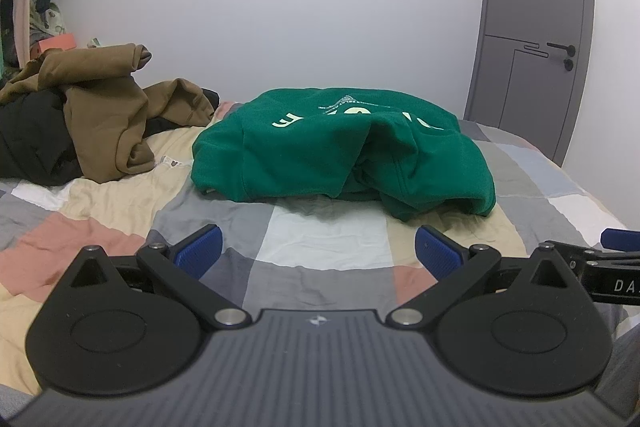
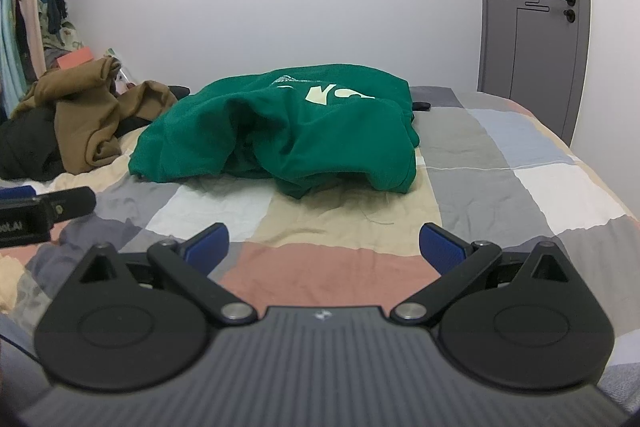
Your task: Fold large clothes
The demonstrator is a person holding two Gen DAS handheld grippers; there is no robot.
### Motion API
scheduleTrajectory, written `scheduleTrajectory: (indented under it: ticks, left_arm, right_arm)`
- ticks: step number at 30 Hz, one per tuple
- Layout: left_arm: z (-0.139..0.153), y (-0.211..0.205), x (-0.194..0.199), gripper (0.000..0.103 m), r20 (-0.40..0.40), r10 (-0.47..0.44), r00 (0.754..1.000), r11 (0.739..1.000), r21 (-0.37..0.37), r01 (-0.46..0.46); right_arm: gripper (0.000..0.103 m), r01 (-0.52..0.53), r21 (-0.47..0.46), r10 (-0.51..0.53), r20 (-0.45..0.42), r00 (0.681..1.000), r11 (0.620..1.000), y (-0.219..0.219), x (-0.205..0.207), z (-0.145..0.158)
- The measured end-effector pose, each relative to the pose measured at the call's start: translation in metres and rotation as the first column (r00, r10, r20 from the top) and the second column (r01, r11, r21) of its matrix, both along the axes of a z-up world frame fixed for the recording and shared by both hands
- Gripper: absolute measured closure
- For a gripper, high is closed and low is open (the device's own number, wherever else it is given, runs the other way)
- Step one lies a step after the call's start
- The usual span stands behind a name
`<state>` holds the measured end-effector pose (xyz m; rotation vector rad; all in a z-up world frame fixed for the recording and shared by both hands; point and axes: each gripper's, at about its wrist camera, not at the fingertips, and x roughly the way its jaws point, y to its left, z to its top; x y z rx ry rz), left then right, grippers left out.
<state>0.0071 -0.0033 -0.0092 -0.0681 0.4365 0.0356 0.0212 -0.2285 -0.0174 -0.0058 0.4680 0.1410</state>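
Green sweatshirt (image 1: 340, 143) bunched mid-bed on patchwork quilt (image 1: 328, 239), untouched; left gripper (image 1: 318, 247) and right gripper (image 2: 324, 247) both spread wide, empty, hovering short of it; likely next: reaching in, pinching hem corners, spreading flat.

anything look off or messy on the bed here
Nothing is damaged or spilled. The green sweatshirt lies bunched in a rumpled heap mid-bed, not spread flat. To its left, brown clothes and a black garment are piled loosely. Both grippers, left and right, are open and empty.
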Motion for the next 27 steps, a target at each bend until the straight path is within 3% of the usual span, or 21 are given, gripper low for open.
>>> scheduleTrajectory:
  ticks: [27]
  left_arm:
    - [-0.0003,0.0015,-0.0007,0.0,0.002,-0.001,1.0,1.0,-0.002,0.001]
  right_arm:
    - [0.0,0.0,-0.015,0.0,-0.013,1.0,1.0,0.0013,0.0012,-0.0046]
